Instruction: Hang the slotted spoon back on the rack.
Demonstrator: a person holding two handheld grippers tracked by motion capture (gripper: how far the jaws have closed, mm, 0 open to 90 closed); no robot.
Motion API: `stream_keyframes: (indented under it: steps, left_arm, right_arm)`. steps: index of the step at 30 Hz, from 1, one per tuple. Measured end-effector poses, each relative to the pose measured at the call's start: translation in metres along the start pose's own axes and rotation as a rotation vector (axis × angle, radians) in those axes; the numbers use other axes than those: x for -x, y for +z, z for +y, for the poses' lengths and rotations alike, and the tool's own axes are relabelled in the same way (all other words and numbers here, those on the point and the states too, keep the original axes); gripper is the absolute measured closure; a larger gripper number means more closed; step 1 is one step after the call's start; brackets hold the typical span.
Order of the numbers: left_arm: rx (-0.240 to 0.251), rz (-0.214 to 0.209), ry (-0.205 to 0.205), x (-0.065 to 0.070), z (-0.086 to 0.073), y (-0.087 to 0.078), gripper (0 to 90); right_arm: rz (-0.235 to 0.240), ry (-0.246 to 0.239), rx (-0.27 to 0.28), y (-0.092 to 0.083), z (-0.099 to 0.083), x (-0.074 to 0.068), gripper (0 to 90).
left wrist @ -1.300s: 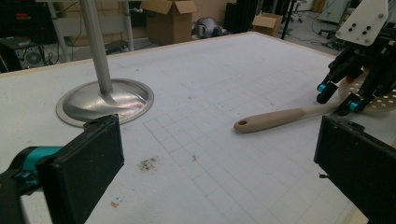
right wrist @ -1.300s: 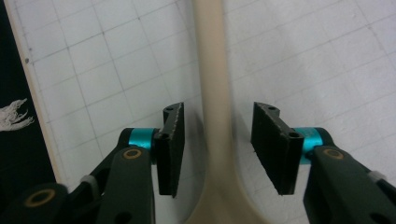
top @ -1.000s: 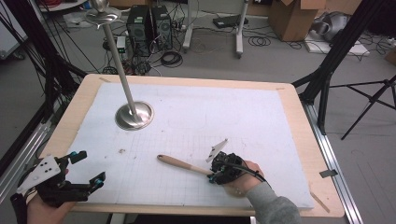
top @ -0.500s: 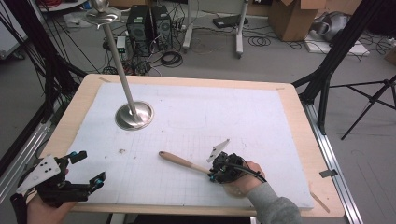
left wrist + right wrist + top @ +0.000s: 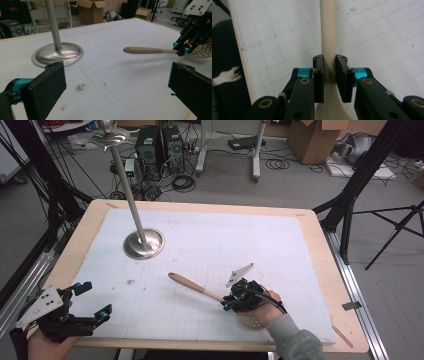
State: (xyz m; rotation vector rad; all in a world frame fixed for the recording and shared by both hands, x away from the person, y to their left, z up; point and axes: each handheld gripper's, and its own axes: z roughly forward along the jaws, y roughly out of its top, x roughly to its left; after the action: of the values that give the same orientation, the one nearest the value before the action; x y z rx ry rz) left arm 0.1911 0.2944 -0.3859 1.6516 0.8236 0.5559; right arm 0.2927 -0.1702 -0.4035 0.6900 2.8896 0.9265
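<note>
A beige spoon with a long handle and a perforated head lies across the near middle of the white gridded mat. My right gripper is shut on the handle just above the head; in the right gripper view the jaws of the right gripper press the handle from both sides. The handle points left, with its free end a little above the mat. My left gripper is at the near left corner, wide open and holding nothing; in its own view the left gripper faces the spoon.
A metal stand with a round base and a tall pole rises from the far left of the mat. A small dark stain marks the mat near the base. The wooden board's edge frames the mat.
The spoon handle's free end has swung slightly up and away from me in the right gripper. The left gripper has stayed put.
</note>
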Motion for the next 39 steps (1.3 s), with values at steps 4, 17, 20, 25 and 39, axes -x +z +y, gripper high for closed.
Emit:
stream_keyframes:
  steps: [4, 17, 20, 25, 39]
  left_arm:
    - [0.001, 0.002, -0.002, 0.0, 0.0, -0.001, 1.8]
    - [0.002, 0.017, -0.002, 0.0, -0.001, -0.004, 1.8]
    - [0.0, 0.016, 0.002, 0.0, -0.001, -0.004, 1.8]
    - [0.0, 0.021, -0.001, 0.001, -0.001, -0.006, 1.8]
    - [0.01, 0.019, -0.004, 0.005, -0.002, -0.011, 1.8]
  right_arm:
    - [0.002, 0.007, 0.055, -0.007, 0.005, 0.001, 78.2]
    - [-0.005, -0.018, 0.218, -0.024, 0.025, 0.001, 78.2]
    - [-0.008, -0.021, 0.249, -0.029, 0.028, 0.003, 78.2]
    - [-0.014, -0.018, 0.296, -0.037, 0.035, 0.006, 78.2]
    - [-0.008, 0.001, 0.364, -0.047, 0.06, 0.012, 78.2]
